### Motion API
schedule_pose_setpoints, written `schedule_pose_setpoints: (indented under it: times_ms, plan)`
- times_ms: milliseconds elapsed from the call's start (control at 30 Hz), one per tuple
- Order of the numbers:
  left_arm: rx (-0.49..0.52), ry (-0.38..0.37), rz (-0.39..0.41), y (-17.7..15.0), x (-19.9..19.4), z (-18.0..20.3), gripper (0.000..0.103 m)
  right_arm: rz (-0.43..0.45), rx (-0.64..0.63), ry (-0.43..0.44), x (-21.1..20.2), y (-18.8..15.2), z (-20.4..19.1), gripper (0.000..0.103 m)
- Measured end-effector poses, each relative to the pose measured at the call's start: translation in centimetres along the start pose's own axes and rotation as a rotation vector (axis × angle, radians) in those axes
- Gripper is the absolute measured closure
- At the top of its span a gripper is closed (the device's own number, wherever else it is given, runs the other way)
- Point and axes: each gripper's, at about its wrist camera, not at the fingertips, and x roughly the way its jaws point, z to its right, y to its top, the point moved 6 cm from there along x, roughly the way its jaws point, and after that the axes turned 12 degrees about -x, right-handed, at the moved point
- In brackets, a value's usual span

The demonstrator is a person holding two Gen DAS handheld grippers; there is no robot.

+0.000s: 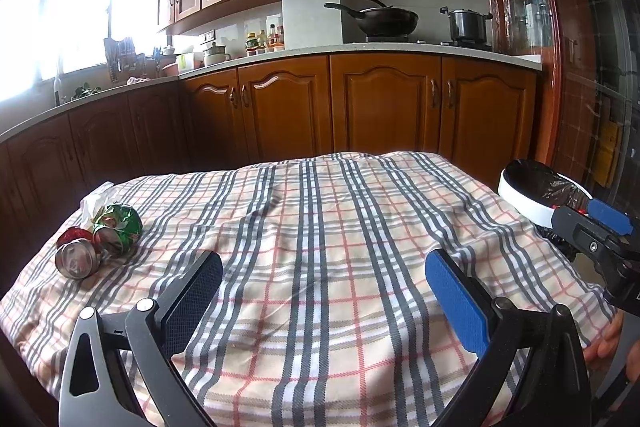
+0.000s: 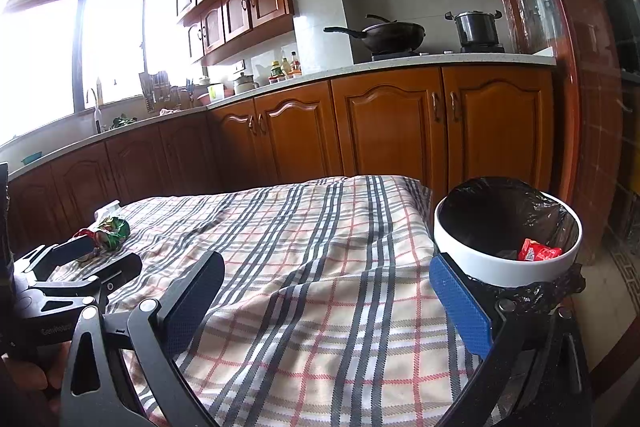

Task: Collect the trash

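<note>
Two grippers hung over the checked tablecloth (image 1: 320,247) with nothing in either of them. The left gripper (image 1: 324,291) had its fingers spread wide above the middle of the cloth, and the right gripper (image 2: 326,297) was spread just as wide, nearer the bin side.

What could go wrong, as I judged it, lay mostly in the heap itself. The trash sat bunched at the far left corner of the table, close to the edge, so a clumsy approach from the near side might nudge a piece off onto the floor. The crushed can (image 1: 78,259) was round and lay on its side, likely to roll if only one finger met it. The pieces touched one another, so closing on one might drag its neighbour. The loose, rumpled cloth could also be caught by a low finger. The bin (image 2: 508,267) stood well apart, off the right edge of the table, so a weak hold had a long carry in which to fail.

The heap was a silvery crushed can with red on its side, a crumpled green wrapper (image 1: 120,223) against it, and a scrap of white paper (image 1: 94,203) behind. The white-rimmed bin, lined with black plastic, already held a red packet (image 2: 538,251)
</note>
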Motion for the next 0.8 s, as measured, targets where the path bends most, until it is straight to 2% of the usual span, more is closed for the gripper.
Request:
schedule_pose_setpoints:
  times_ms: [800]
  plan:
    - [-0.009,-0.010,-0.001,0.09,0.02,-0.55,0.001,0.002,0.005,0.006,-0.29,0.01,-0.17,0.000]
